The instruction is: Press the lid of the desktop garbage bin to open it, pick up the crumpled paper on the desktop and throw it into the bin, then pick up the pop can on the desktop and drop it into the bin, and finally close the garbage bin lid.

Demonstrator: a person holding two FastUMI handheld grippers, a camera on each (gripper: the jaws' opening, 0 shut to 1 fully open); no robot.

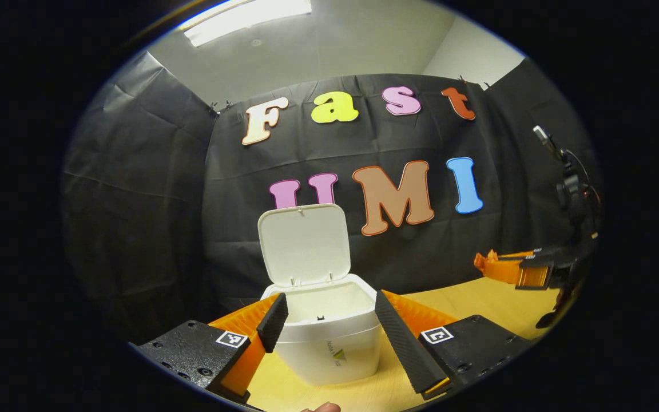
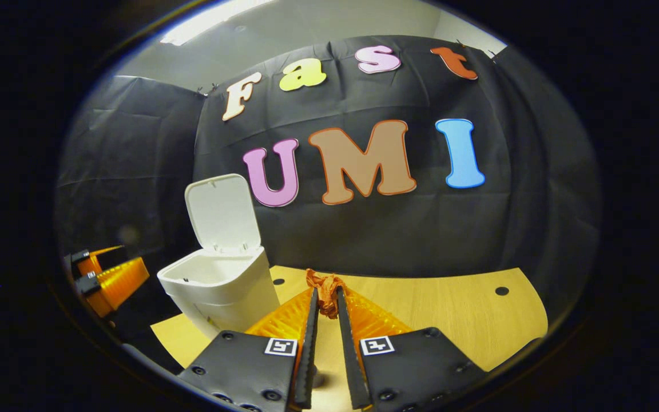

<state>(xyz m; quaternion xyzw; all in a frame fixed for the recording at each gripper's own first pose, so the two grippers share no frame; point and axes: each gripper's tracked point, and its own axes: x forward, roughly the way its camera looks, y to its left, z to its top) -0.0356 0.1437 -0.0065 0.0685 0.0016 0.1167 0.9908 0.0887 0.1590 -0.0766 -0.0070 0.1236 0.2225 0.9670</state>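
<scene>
— Where's the bin (image 1: 329, 326) now?

— On the table (image 2: 449, 309), lid (image 1: 304, 243) standing upright off the rear edge, so the mouth is open. The left gripper (image 1: 329, 320) sits right in front of the bin, jaws spread wide to either side of its front wall, not touching it that I can see. I'd guess it waits there for the lid-closing later.

— And the paper?

— The crumpled paper (image 2: 325, 289) is pinched at the tips of the right gripper (image 2: 325, 300), jaws drawn nearly together and clamped on it. It's to the right of the bin, raised off the table, lower than the bin's rim.

— So the throw comes next?

— Likely. It needs carrying left and up over the bin's open mouth before letting go.

— The can?

— I can't spot it from here.
</scene>
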